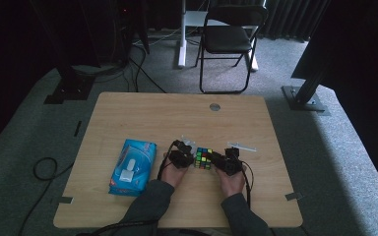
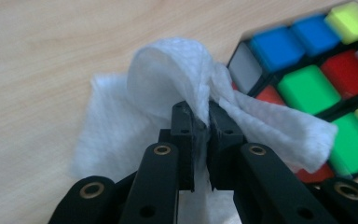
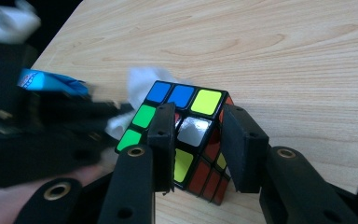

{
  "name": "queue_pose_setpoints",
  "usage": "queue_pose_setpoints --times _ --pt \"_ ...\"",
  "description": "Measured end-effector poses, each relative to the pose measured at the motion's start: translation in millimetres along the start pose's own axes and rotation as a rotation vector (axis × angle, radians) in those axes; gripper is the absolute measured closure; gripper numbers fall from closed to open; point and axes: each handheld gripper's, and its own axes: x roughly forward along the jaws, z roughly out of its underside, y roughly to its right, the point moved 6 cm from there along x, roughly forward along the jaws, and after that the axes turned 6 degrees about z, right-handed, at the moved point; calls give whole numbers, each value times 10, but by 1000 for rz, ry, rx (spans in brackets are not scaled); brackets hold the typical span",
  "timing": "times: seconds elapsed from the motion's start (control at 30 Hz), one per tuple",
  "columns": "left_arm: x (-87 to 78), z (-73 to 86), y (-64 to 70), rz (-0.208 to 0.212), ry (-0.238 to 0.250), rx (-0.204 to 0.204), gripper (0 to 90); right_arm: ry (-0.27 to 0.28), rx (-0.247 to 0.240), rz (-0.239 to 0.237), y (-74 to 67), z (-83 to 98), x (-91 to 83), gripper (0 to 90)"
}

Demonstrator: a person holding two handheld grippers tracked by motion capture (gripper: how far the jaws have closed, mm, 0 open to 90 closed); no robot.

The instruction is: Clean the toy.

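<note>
Right gripper view: right claw (image 3: 198,144) pinching cube (image 3: 186,123); left claw (image 2: 200,126) pinching wipe (image 2: 168,79) beside cube.

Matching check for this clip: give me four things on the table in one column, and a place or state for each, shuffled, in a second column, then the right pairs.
Things:
1. white wipe
2. puzzle cube
3. blue wipes pack
4. folding chair

Places or states:
a. on the floor beyond the table
b. pinched in the left gripper
c. lying flat at the table's left
d. clamped by the right gripper

Pairs: 1-b, 2-d, 3-c, 4-a
</note>
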Motion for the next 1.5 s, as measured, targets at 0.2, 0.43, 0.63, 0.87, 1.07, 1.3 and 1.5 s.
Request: queue_pose_setpoints --times 0.2,0.43,0.63,0.87,1.07,1.3,1.5 --pt "-4 -2 5 -9 -8 11 828 0 1 -1 0 0 0 663" --pt "-11 2 4 -6 -8 -2 827 0 4 -2 -1 2 0 663" --pt "-56 16 31 -6 -6 -1 834 0 6 -11 3 3 2 664" --pt "-151 -7 47 17 28 1 834 3 5 -10 1 7 1 665" --pt "-251 -21 49 35 67 3 836 4 4 -16 -4 14 2 669" --pt "-405 -72 53 57 118 14 844 4 4 -20 -7 18 3 670" --pt "-451 -63 116 90 125 15 845 4 6 -21 -6 18 3 670"
